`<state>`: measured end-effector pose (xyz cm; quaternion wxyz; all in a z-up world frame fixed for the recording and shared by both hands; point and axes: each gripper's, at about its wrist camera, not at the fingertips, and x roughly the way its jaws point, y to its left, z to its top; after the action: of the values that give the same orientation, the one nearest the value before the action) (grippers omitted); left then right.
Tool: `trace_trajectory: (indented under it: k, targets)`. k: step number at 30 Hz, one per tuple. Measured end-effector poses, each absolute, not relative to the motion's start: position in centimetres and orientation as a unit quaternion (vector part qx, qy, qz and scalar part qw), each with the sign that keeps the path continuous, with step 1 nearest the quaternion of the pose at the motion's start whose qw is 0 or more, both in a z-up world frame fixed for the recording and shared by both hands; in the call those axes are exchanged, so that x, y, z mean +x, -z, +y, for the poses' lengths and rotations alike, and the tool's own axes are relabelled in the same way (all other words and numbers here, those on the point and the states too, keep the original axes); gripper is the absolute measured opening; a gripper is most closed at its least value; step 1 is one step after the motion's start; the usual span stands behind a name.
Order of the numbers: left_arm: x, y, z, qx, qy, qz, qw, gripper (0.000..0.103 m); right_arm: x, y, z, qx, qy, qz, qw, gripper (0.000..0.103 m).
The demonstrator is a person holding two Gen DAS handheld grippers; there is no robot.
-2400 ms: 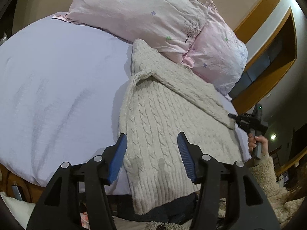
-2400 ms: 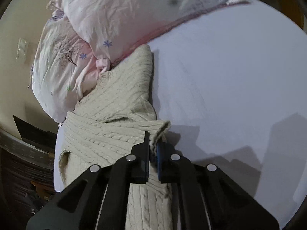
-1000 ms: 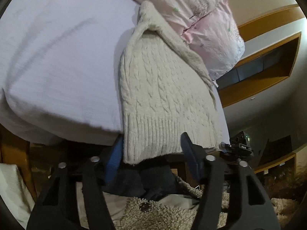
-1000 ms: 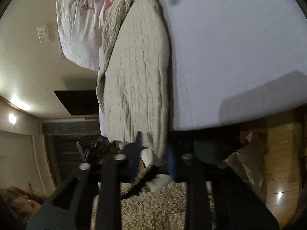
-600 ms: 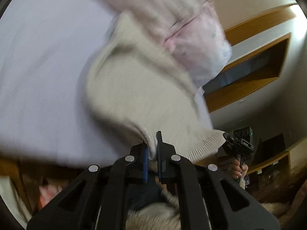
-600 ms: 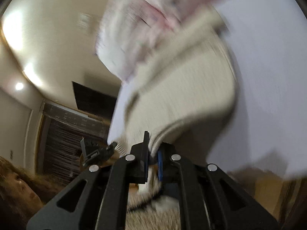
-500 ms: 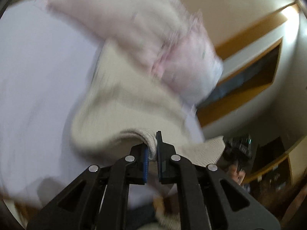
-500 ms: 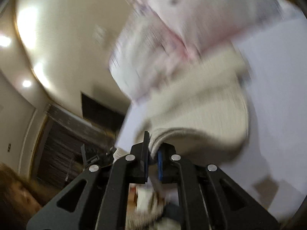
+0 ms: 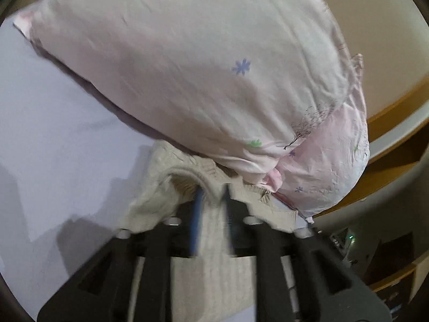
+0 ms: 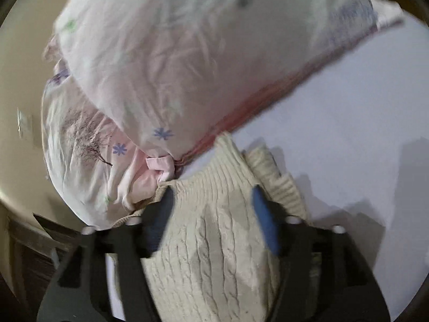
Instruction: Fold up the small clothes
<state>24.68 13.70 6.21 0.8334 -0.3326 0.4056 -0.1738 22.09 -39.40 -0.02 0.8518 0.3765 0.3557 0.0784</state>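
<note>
The cream cable-knit sweater (image 10: 214, 241) lies on the lavender bedsheet (image 10: 348, 134), its folded-over hem pushed up against the pink floral pillows (image 10: 166, 67) at 12 o'clock. The right gripper (image 10: 211, 209) stands with jaws spread wide, straddling the knit and gripping nothing. The left gripper (image 9: 211, 201) is blurred; its jaws look slightly parted over the ribbed edge, so a grip cannot be confirmed. The knit looks thick, soft and floppy, likely to stretch and sag. Best held at both ribbed hem corners, 4 and 8 o'clock.
</note>
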Motion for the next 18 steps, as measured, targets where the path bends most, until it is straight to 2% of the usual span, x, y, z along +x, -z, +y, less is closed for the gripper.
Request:
trace_trajectory:
  k: [1,2,7,12,14,15,17,18]
  targets:
    - [24.3,-6.4,14.2,-0.331,0.166,0.4,0.839,0.07,21.6,-0.6,-39.3,0.362,-0.057,0.348,0.863,0.085]
    - [23.4,-6.7,15.1,-0.329,0.153,0.39,0.847,0.075,20.9,-1.2,-39.3,0.354,-0.053,0.334,0.872,0.088]
    - [23.3,-4.7,16.2,-0.314,0.142,0.429,0.835,0.074,19.7,-2.7,-37.8,0.33,-0.104,0.312,0.885,0.092]
    - [23.3,-0.9,15.0,-0.326,0.152,0.476,0.802,0.063,19.6,-2.4,-36.8,0.311,-0.131,0.328,0.883,0.092]
    - [23.0,-0.8,14.3,-0.318,0.147,0.46,0.816,0.059,19.3,-2.3,-36.7,0.312,-0.135,0.33,0.881,0.092]
    - [23.0,-0.6,14.0,-0.321,0.148,0.46,0.815,0.053,18.9,-2.0,-36.5,0.315,-0.138,0.331,0.879,0.092]
    - [23.1,0.3,13.5,-0.352,0.147,0.467,0.798,0.021,18.5,-1.6,-36.9,0.321,-0.145,0.333,0.875,0.092]
    - [23.0,0.7,13.3,-0.377,0.143,0.463,0.789,0.02,18.2,-1.5,-37.1,0.323,-0.146,0.333,0.874,0.092]
